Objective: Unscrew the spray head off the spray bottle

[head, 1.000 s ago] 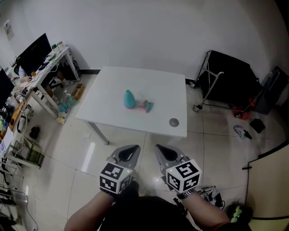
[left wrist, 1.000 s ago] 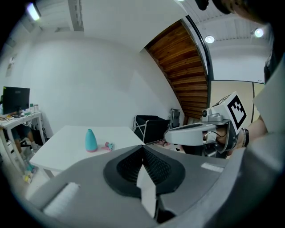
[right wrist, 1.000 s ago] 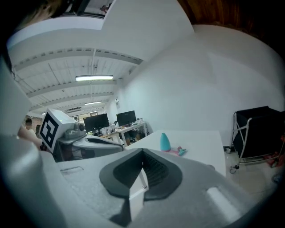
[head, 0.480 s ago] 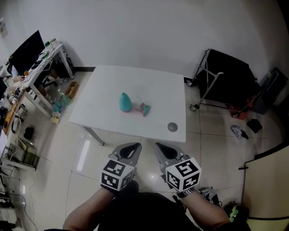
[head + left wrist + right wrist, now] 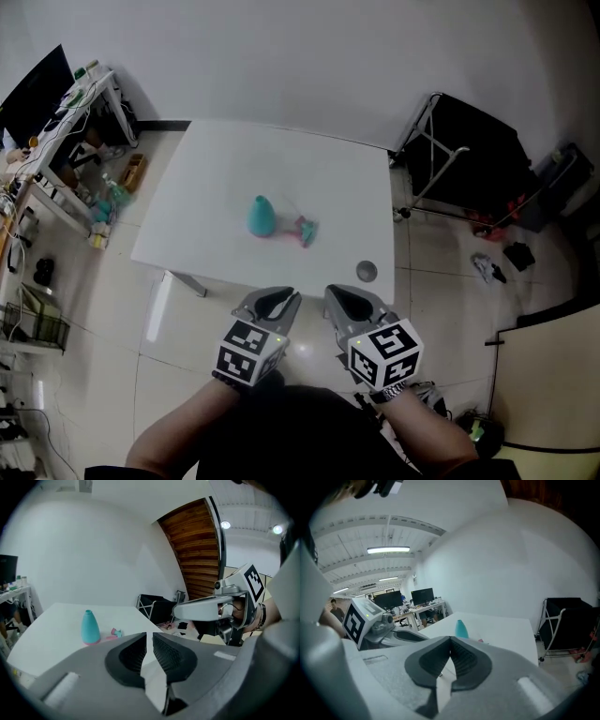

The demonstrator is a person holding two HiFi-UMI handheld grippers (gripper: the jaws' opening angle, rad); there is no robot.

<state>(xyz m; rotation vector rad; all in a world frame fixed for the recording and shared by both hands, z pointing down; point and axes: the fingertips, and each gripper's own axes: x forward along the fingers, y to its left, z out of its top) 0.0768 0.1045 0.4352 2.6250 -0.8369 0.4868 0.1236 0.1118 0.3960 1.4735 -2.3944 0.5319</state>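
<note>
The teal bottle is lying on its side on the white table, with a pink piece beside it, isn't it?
Not lying: the teal bottle stands upright on the white table, with the pink piece beside it. The left gripper view shows this.

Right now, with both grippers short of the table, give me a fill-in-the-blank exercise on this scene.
1. The teal spray bottle stands ____ on the white table.
2. In the head view, the pink spray head lies on the table to the bottle's ____.
3. The right gripper has its fingers ____, with nothing between them.
4. A small round grey object sits near the table's front ____ corner in the head view.

Missing words: upright; right; shut; right
</note>
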